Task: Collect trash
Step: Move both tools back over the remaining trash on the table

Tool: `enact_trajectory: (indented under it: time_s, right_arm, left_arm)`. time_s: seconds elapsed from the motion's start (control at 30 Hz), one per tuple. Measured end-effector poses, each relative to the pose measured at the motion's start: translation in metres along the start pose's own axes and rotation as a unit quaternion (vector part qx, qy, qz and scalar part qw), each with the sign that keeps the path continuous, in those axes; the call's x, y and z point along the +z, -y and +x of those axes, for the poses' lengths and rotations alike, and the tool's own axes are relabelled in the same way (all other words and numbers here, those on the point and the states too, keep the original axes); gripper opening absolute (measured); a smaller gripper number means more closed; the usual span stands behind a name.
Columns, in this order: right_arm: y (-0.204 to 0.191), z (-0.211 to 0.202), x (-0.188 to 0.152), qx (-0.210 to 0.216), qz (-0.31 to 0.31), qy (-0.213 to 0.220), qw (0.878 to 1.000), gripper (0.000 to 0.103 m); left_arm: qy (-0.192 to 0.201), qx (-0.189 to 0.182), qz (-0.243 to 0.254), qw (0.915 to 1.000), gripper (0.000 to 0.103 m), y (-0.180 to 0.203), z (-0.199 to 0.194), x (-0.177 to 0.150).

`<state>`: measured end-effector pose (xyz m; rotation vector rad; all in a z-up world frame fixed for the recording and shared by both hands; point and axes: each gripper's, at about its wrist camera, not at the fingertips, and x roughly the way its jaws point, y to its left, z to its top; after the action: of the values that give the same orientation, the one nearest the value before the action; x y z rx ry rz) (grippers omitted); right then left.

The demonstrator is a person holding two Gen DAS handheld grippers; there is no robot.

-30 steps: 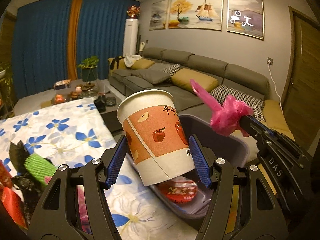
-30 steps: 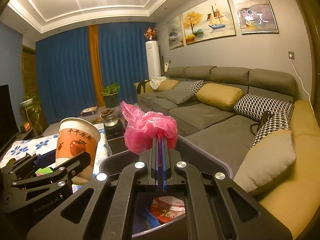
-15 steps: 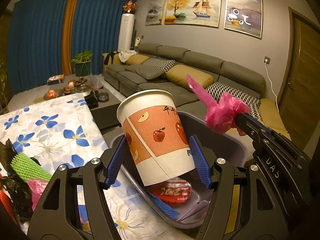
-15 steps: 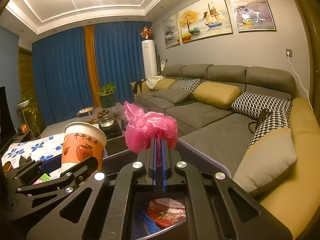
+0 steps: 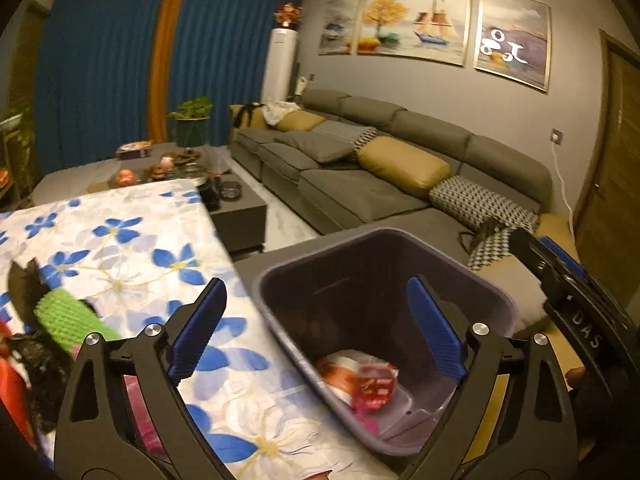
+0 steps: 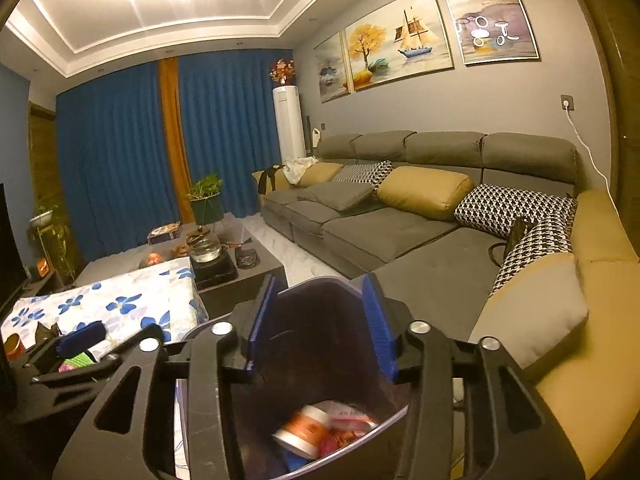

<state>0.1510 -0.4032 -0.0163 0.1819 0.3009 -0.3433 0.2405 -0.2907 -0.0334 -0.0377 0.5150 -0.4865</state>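
Left wrist view is filled at the rear by a long grey sectional sofa [image 5: 400, 168] with mustard and houndstooth cushions, set along the wall. Nearer, a bench covered by a white cloth printed with blue flowers [image 5: 132, 256] is seen at the left, and a dark purple-grey plastic trash bin [image 5: 496, 300] is seen just beside its right edge, below the gripper tips. The black left gripper with blue pads [image 5: 316, 324] is held above the bench edge and the bin; its jaws are opening wide and nothing is seen between them. At the right edge the black right gripper with blue pads [image 5: 552, 264] is shown over the far side of the bin; in the right wrist view [image 6: 320, 328] its jaws are opening, about half apart, with nothing between them. On the bin floor an orange and white paper cup [image 6: 304, 426] is seen lying on its side, blurred, beside a red and white snack wrapper [image 5: 374, 386] and a scrap of pink plastic [image 5: 368, 418]. On the bench at the far left a green foam net sleeve [image 5: 68, 316] is seen lying against crumpled black plastic [image 5: 40, 372]
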Motion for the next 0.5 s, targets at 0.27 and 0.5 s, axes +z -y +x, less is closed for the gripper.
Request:
enact_trajectory:
  time_s: [0.27, 0.5]
  right_arm:
    - [-0.010, -0.022, -0.003, 0.007, -0.008, 0.020, 1.000, 0.076]
    - [-0.033, -0.042, -0.018, 0.040, -0.019, 0.011, 0.999, 0.077]
  left_arm:
    - [0.023, 0.082, -0.025, 0.9961, 0.094, -0.032, -0.040, -0.008]
    - [0.037, 0.162, -0.037, 0.9853, 0.094, -0.076, -0.088, -0.030]
